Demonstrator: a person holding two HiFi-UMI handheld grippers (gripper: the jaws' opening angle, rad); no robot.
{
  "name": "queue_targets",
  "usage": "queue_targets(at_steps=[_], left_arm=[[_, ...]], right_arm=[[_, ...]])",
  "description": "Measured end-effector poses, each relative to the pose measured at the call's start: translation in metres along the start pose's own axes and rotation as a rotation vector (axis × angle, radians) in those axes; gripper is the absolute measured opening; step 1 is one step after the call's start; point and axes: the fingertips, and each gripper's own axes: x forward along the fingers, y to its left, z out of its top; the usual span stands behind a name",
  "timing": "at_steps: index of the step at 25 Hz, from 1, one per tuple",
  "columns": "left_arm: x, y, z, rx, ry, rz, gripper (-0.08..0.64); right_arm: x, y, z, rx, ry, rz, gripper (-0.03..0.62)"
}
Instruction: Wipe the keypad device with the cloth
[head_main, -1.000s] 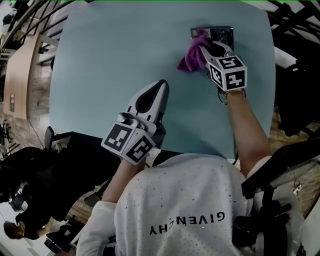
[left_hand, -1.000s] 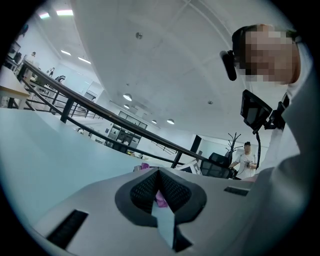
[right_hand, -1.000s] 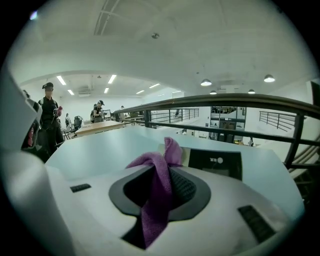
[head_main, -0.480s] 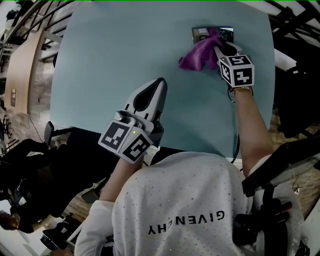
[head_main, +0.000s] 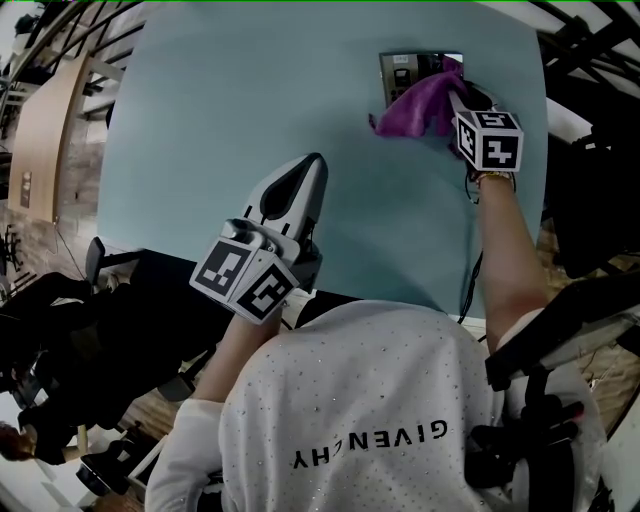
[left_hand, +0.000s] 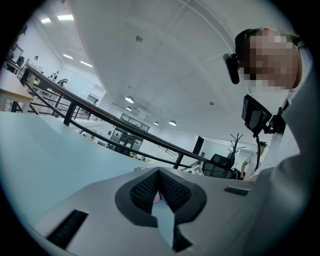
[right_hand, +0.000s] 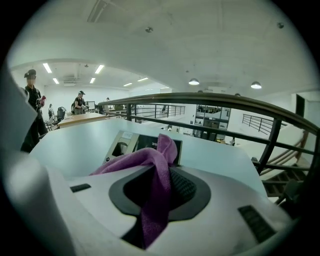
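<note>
Two jaw pairs are seen: the cloth (head_main: 418, 104) is clamped in the right gripper (head_main: 453, 90) and draped across the keypad device (head_main: 399, 71); those of the left gripper (head_main: 311, 166) are pressed together, empty.

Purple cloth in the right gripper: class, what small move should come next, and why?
Probably a short sweep leftward. The right gripper is shut on the purple cloth, which lies over the right part of the keypad device. The device's left part is uncovered, so dragging the cloth across it would likely wipe that bare part.
</note>
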Motion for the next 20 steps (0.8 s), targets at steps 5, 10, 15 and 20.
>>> queue_targets(at_steps=[5,10,15,20], left_arm=[[0.002,-0.004,0.0,0.004,0.003,0.001,0.0],[0.004,-0.005,-0.001,0.001,0.001,-0.001,0.0],[0.006,-0.009,-0.004,-0.004,0.004,-0.01,0.0],[0.008,-0.012,-0.008,-0.011,0.006,-0.015,0.0]], right_arm=[[-0.004,-0.017,-0.005,0.039,-0.006,-0.032,0.075],[-0.007,-0.03,-0.011,0.088,-0.003,-0.049,0.075],[-0.017,-0.009,0.006,0.148,-0.079,0.03,0.069],[-0.015,0.054,0.029,0.026,-0.129,0.166,0.069]])
